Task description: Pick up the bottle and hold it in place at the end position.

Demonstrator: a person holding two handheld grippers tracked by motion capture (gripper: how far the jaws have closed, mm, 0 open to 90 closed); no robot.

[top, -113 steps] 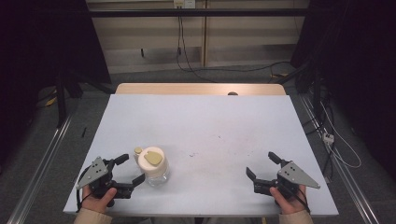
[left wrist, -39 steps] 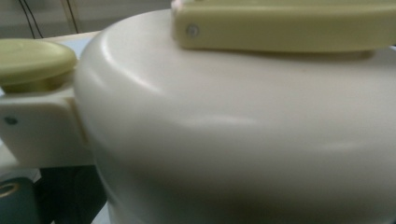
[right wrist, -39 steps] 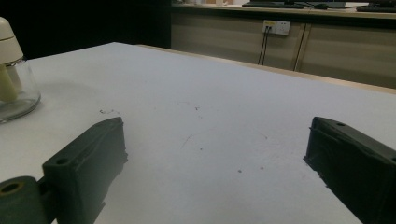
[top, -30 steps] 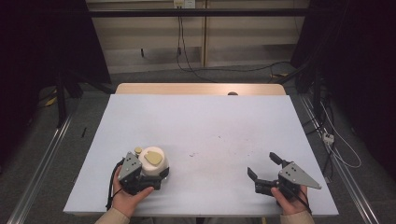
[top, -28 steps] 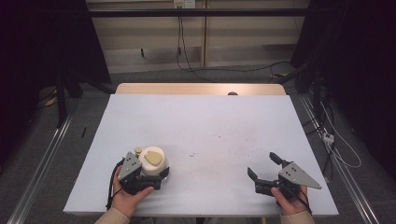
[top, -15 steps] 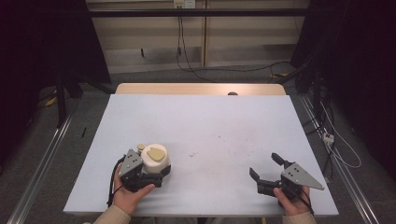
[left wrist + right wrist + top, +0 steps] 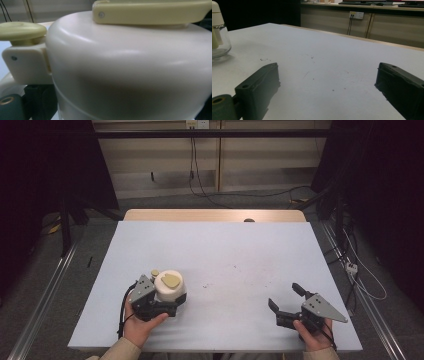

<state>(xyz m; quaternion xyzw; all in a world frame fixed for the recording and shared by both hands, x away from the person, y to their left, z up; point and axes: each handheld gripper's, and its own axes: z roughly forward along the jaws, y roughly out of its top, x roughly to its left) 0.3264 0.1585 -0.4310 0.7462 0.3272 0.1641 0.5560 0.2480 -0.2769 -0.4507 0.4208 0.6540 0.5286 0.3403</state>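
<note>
A small glass jar with a cream-white lid (image 7: 169, 286) stands at the table's front left; the lid carries a pale yellow flip tab and a yellow knob. My left gripper (image 7: 162, 307) sits against the jar's near side, its jaws closed around the body below the lid. In the left gripper view the lid (image 7: 130, 65) looms very close, with a dark jaw low at the left. My right gripper (image 7: 284, 296) rests open at the front right, nothing between its jaws (image 7: 329, 82). The jar (image 7: 218, 32) shows far off at the left edge of the right gripper view.
The pale blue-grey table (image 7: 225, 250) has a few dark specks near its middle. A wooden strip runs along its far edge (image 7: 215, 215). Cables lie on the floor behind and to the right of the table.
My left gripper moved from beside the jar to around it and closed on it. In the last second the jar shifted slightly to the right. The right gripper barely moved.
</note>
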